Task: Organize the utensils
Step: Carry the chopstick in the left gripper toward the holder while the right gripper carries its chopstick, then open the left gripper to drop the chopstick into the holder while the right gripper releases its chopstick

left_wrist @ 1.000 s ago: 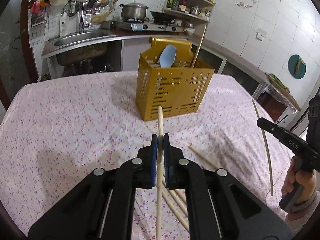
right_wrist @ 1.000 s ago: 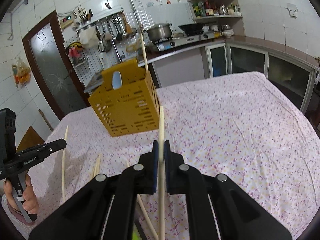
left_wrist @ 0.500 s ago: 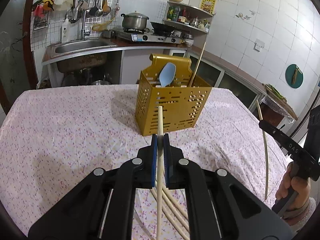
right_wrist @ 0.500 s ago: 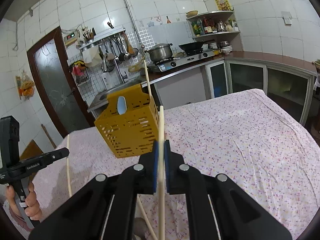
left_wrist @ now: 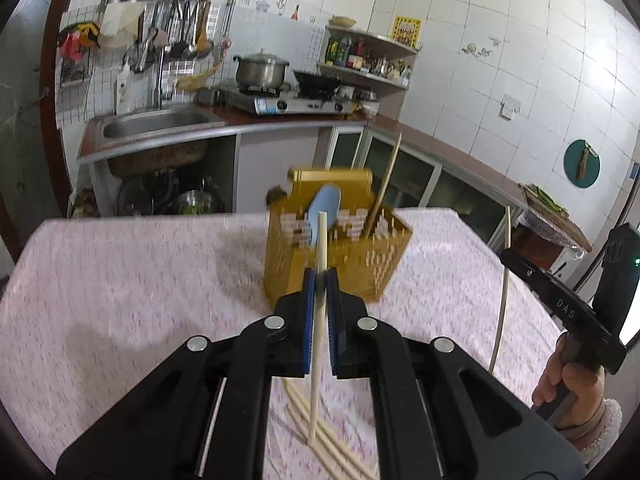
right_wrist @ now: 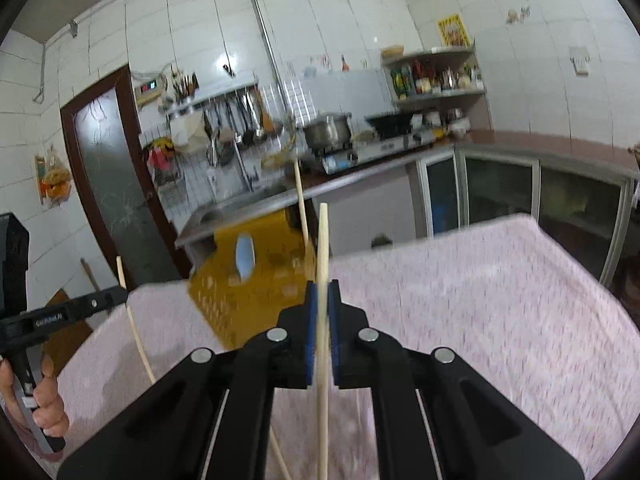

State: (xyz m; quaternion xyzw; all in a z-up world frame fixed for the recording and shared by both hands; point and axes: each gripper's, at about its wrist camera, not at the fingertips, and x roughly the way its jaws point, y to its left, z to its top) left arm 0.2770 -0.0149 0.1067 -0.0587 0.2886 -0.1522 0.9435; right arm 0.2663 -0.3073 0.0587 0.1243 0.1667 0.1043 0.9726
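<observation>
A gold perforated utensil holder (left_wrist: pixel 336 244) stands on the table; it also shows in the right wrist view (right_wrist: pixel 256 280). It holds a blue spoon (left_wrist: pixel 325 210) and one upright chopstick (left_wrist: pixel 386 182). My left gripper (left_wrist: pixel 320 280) is shut on a pale wooden chopstick (left_wrist: pixel 318 320), held upright just before the holder. My right gripper (right_wrist: pixel 322 292) is shut on another chopstick (right_wrist: pixel 322 320), held upright to the holder's right. Each gripper shows in the other's view, the right (left_wrist: pixel 560 300) and the left (right_wrist: pixel 72 312).
Several loose chopsticks (left_wrist: pixel 320 436) lie on the pink flowered tablecloth (left_wrist: pixel 140 280) under my left gripper. Behind the table are a sink (left_wrist: pixel 152 124), a gas stove with a pot (left_wrist: pixel 260 70) and a corner shelf. The table's far edge is just behind the holder.
Both grippers have risen and tilted up, each with its chopstick, and moved closer to the holder. The holder now sits lower in both views.
</observation>
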